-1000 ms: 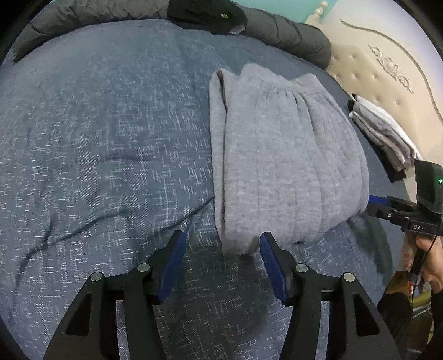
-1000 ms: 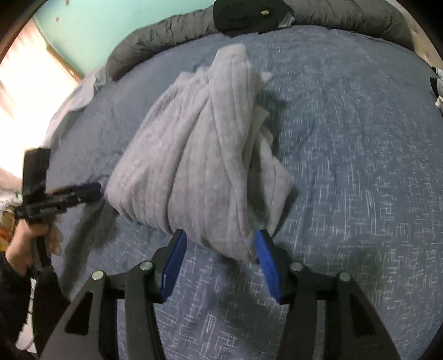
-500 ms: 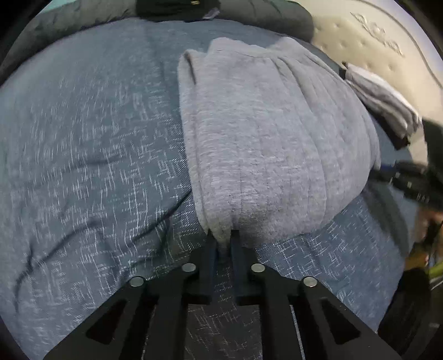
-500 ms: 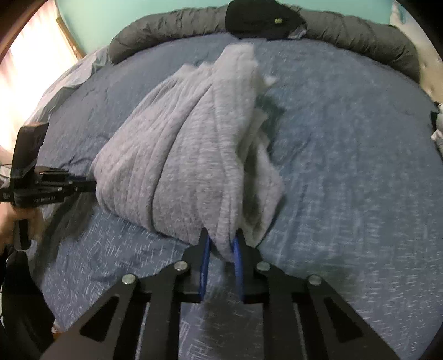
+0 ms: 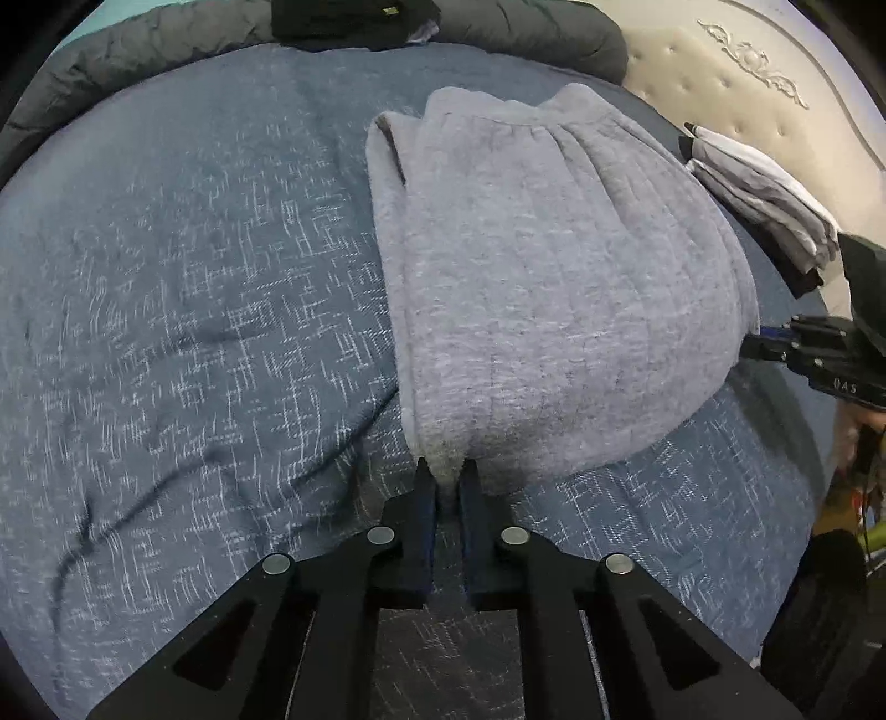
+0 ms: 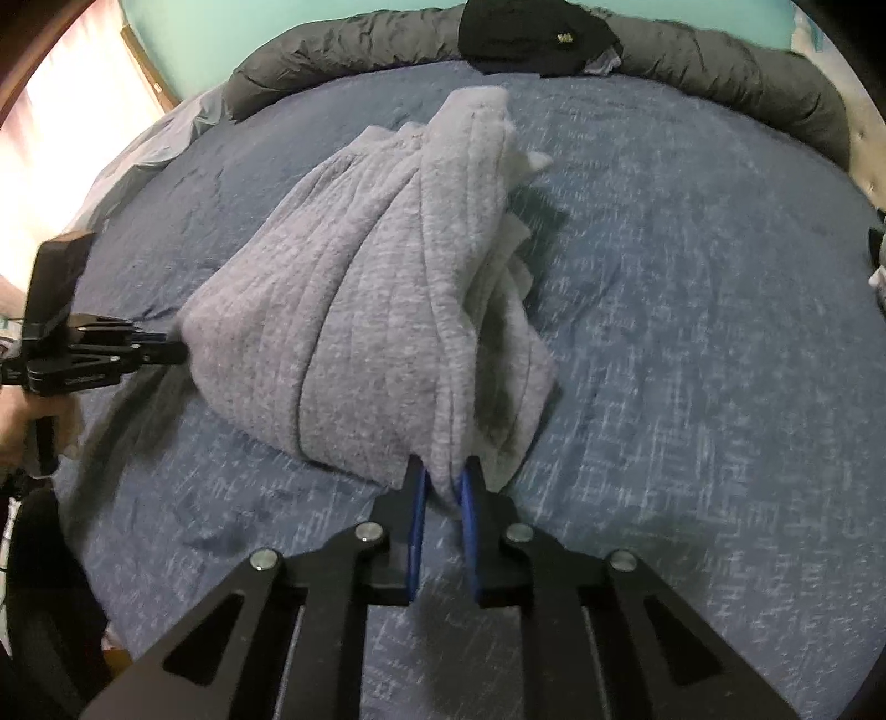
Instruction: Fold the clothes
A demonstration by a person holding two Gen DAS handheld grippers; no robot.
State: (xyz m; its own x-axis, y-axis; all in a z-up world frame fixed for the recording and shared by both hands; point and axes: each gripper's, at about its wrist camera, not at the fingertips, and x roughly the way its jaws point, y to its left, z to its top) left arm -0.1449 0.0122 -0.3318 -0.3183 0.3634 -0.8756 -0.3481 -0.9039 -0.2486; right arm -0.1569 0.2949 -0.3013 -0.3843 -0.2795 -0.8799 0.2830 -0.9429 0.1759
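A blue bedspread point(image 5: 183, 310) flecked with white spreads under and all round the tongs, creased to their left in the left view. Far ahead of the tongs a dark grey quilt point(image 6: 720, 61) runs rolled along the bed's far edge, with a black garment point(image 6: 531, 36) on top of it. Ahead and right of the left tongs lies a pile of folded clothes point(image 5: 769, 205), just before a cream tufted headboard point(image 5: 775, 99)

The grey garment point(image 5: 554, 299) is thick, fuzzy ribbed knit, matt. The bed cover point(image 5: 183, 310) is woven blue cloth flecked white. The left gripper point(image 5: 447, 487) is matt black plastic with shiny metal pins. The headboard point(image 5: 775, 111) looks tufted, padded, faintly glossy.
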